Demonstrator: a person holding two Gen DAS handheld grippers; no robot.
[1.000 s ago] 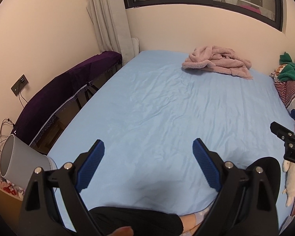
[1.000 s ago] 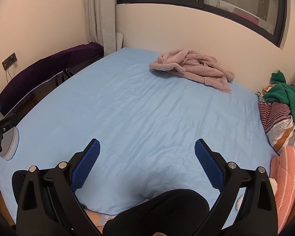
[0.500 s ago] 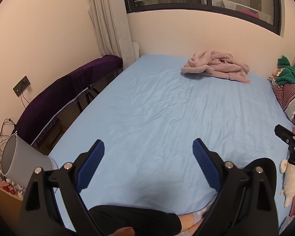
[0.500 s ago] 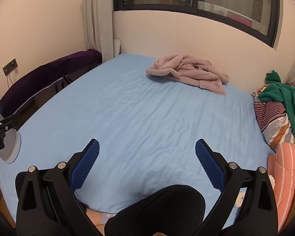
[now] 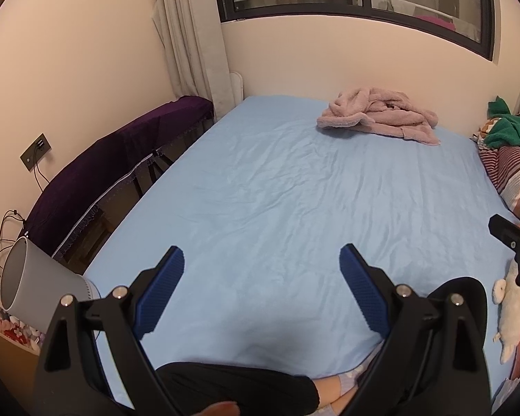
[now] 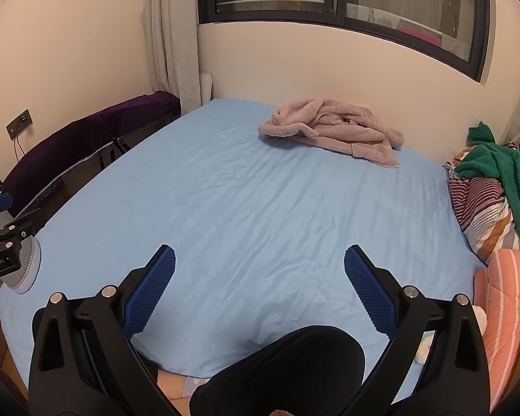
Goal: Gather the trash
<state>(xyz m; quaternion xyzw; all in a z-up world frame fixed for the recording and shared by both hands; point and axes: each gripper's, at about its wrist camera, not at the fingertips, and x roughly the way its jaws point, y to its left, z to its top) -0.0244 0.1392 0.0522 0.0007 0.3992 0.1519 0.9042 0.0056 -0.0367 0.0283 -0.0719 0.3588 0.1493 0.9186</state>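
Bedroom, wrinkled light-blue bed sheet point(image 5: 294, 208): both views pulled back and tilted up slightly. Left gripper point(image 5: 261, 282) and right gripper point(image 6: 259, 276) spread wide, empty. No trash visible; grey cylindrical bin point(image 5: 34, 287) sits left.

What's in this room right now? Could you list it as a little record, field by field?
place: bedroom, bed with light blue sheet
left gripper: open, holding nothing
right gripper: open, holding nothing
far end of bed: crumpled pink robe
right side: green garment on striped bedding
left of bed: white bin, tilted
trash: none clearly visible
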